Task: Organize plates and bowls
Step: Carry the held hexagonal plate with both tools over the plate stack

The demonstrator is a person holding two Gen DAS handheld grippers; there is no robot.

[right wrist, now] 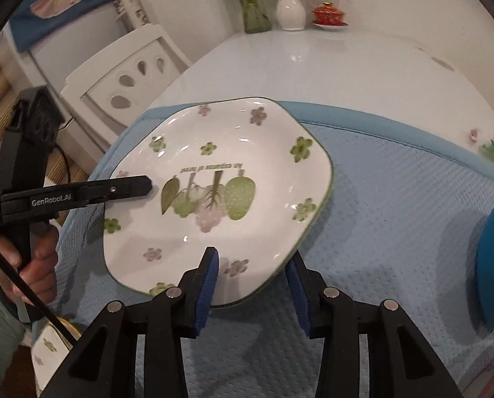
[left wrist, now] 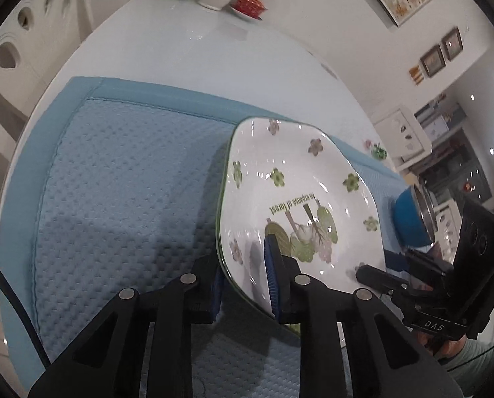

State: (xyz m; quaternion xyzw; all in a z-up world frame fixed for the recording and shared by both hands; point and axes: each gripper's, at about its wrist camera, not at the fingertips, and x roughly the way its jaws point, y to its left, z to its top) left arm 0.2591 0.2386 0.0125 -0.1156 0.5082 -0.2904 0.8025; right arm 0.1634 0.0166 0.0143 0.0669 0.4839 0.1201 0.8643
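A white squarish plate (left wrist: 300, 192) with green flowers and tree print is held tilted above the blue mat (left wrist: 121, 179). My left gripper (left wrist: 245, 275) is shut on the plate's near rim, one pad over it and one under. In the right wrist view the plate (right wrist: 233, 179) fills the middle. My right gripper (right wrist: 252, 285) has its jaws apart on either side of the plate's near corner, not clamping it. The left gripper (right wrist: 127, 189) shows at the plate's left rim. A blue bowl (left wrist: 411, 219) with a metal inside stands at the right.
The white table (right wrist: 346, 66) carries a white vase (right wrist: 290, 8), a green glass vase (right wrist: 255, 13) and a red lidded cup (right wrist: 328, 13) at its far edge. A white chair (right wrist: 127, 73) stands at the left. Another flowered dish (right wrist: 49, 348) lies at lower left.
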